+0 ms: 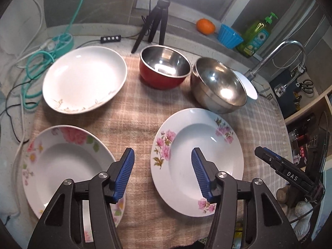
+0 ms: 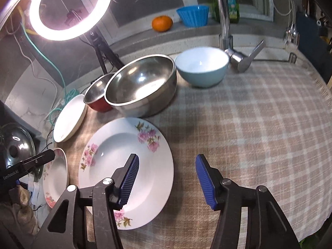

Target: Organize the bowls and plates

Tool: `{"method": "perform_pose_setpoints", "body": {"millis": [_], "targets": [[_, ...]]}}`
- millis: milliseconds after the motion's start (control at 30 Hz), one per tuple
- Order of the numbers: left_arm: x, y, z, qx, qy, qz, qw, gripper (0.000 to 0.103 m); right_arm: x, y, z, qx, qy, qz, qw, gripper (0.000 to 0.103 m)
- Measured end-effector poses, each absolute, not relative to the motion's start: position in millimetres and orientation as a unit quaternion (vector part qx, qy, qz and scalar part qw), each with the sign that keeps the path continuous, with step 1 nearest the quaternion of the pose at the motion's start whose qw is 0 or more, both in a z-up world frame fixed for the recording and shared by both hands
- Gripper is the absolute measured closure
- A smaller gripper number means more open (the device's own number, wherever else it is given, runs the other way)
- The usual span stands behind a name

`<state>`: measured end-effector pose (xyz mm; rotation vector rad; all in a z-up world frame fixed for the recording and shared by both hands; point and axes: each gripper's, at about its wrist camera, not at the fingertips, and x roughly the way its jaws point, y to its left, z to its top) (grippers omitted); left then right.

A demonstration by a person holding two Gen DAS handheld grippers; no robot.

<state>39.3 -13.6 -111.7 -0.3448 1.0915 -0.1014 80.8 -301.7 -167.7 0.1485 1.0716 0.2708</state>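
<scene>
Left tongs (image 1: 162, 158): spread wide, empty, above the checked cloth (image 1: 132, 116) between two flowered plates.
Right tongs (image 2: 167, 165): spread wide, empty, over the right edge of the pink-flower plate (image 2: 124, 155).
Pink-flower plate: flat on cloth, front centre.
Peony plate (image 1: 62, 164): flat, front left, just beside left tongs, partly off the cloth.
Plain white plate (image 1: 85, 78): back left, rim on cloth edge.
Red bowl (image 1: 164, 70): steel inside, upright, back centre.
Steel bowl (image 1: 217, 85): upright, right of red bowl, touching or nearly so.
Light blue bowl (image 2: 202, 66): white inside, upright, behind steel bowl, beside the tap (image 2: 224, 20).
Tabletop (image 1: 12, 66): pale stone, carrying cloth, teal cable (image 1: 35, 68), tripod (image 1: 157, 20).
Ledge behind: orange (image 1: 205, 26), blue ribbed cup (image 1: 229, 35), green soap bottle (image 1: 257, 35).
Ring lamp (image 2: 70, 8): lit, upper left in right view.
</scene>
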Motion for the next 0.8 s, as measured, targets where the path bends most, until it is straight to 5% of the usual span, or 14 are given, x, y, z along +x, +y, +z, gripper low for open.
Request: {"method": "perform_pose_setpoints", "body": {"millis": [200,800], "targets": [[46.4,-14.3,-126.8,-0.174,0.538,-0.052,0.823,0.063,88.8,-305.5,-189.2,0.089,0.534,0.138,0.829,0.062],[60.9,-16.6,-155.6,-0.182,0.577,-0.053,0.794,0.072,112.0,-305.1,-219.9,0.13,0.584,0.163,0.785,0.082]]}}
